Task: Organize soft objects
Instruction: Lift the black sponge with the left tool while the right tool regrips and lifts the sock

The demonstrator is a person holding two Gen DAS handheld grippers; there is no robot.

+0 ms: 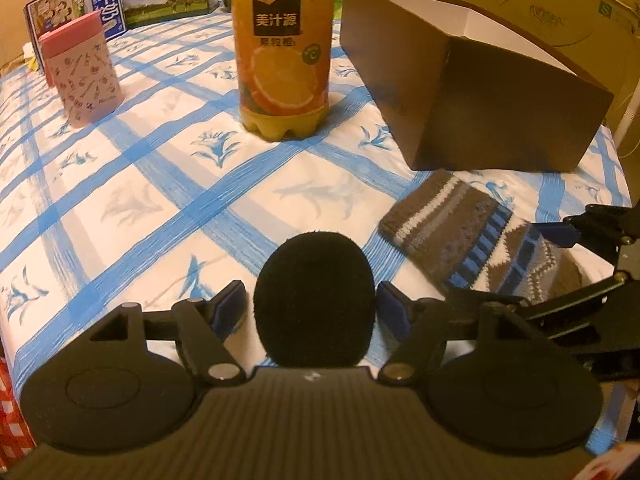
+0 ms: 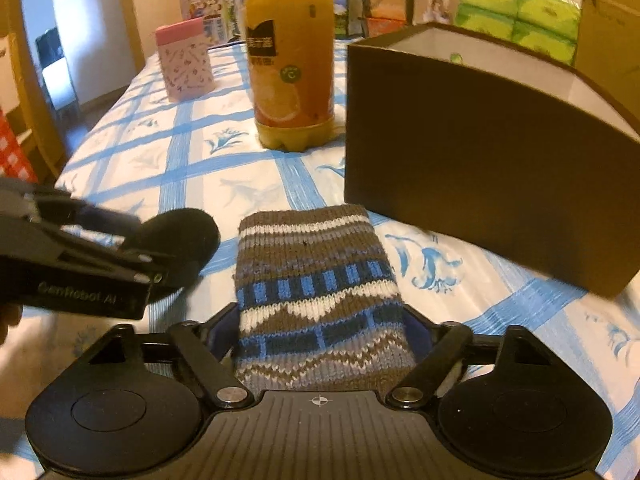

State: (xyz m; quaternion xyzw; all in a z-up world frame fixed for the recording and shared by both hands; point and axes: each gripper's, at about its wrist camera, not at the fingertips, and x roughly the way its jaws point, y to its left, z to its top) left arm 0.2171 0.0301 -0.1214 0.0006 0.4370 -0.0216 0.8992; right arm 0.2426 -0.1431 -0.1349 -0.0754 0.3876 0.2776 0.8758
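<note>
A black fuzzy oval pad (image 1: 316, 296) lies on the blue-checked cloth between the fingers of my left gripper (image 1: 312, 300). The jaws are open, with a thin gap at the left pad. To its right lies a knitted sock (image 1: 464, 232) in brown, white and blue, flat on the cloth. In the right wrist view the sock (image 2: 316, 280) runs between the fingers of my right gripper (image 2: 320, 328). The blue pads stand right at its two edges and the knit shows no bunching. My left gripper (image 2: 160, 248) and the black pad (image 2: 180, 236) show at the left of that view.
A dark brown open box (image 1: 480, 100) with a white inside stands just behind the sock. An orange juice bottle (image 1: 284, 60) stands mid-table and a pink tin (image 1: 84, 72) at far left. Milk cartons (image 1: 80, 0) and green packs (image 2: 520, 12) line the back.
</note>
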